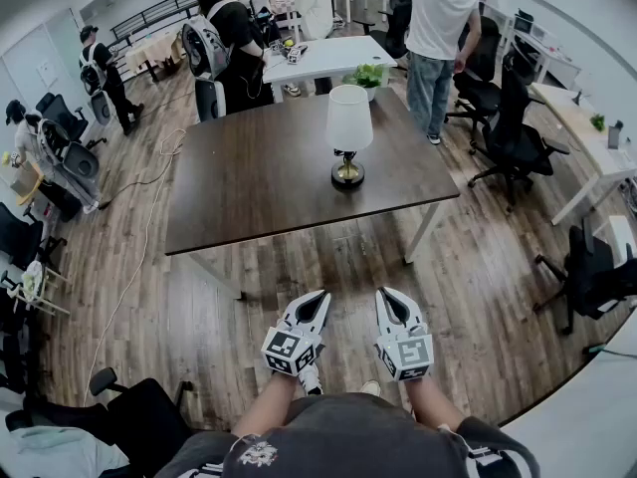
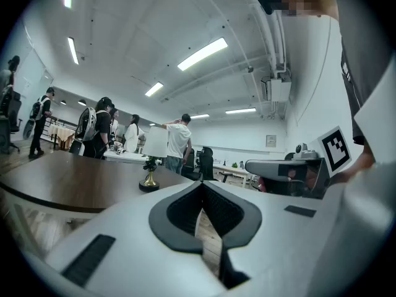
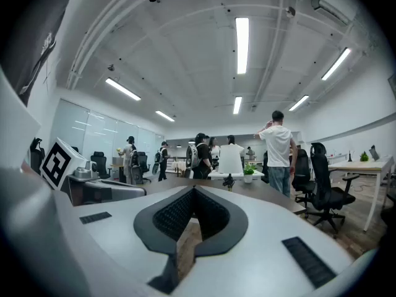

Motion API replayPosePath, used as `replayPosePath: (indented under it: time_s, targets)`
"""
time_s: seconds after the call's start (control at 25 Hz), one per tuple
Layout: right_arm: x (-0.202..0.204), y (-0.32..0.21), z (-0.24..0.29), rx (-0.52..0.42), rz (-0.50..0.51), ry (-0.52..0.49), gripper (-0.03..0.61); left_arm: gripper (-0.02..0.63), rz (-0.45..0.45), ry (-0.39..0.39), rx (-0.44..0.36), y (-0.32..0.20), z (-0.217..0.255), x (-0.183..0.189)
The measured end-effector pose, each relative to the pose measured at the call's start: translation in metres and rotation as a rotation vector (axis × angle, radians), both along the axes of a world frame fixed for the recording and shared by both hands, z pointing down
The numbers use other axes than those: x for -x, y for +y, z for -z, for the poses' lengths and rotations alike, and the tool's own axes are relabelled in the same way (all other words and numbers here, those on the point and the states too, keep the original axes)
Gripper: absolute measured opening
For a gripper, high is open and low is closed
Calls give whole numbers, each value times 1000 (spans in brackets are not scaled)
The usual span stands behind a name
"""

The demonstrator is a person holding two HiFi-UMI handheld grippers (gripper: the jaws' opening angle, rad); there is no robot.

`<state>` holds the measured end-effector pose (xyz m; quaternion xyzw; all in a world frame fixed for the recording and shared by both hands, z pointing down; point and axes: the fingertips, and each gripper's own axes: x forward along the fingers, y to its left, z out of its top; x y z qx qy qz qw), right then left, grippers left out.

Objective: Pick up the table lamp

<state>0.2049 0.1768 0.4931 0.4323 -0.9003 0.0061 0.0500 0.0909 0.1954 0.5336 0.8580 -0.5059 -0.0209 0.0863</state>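
Clenched and empty, the left gripper point(image 1: 315, 302) and right gripper point(image 1: 392, 299) sit at bottom centre of the head view. The table lamp point(image 1: 348, 132) stands upright on the table point(image 1: 249, 182), well apart up-frame.

Left gripper view: the table lamp point(image 2: 151, 164) lies left of the closed tips.

Right gripper view: the table lamp point(image 3: 231, 163) is just right of the tips, so this gripper seems better aligned.

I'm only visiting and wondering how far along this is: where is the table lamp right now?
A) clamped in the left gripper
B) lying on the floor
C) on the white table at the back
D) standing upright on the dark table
D: the table lamp stands upright on the dark table, while the left gripper and the right gripper are short of that table, over the floor, with jaws together on nothing.
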Motion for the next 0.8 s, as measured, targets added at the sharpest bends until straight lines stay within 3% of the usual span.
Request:
replayPosePath:
  time_s: [0.36, 0.8]
  targets:
    - [19, 9, 0, -4, 5, 12, 26, 8, 19, -19, 1, 12, -4, 21]
    - [74, -8, -9, 14, 15, 1, 26, 8, 19, -23, -14, 0, -7, 76]
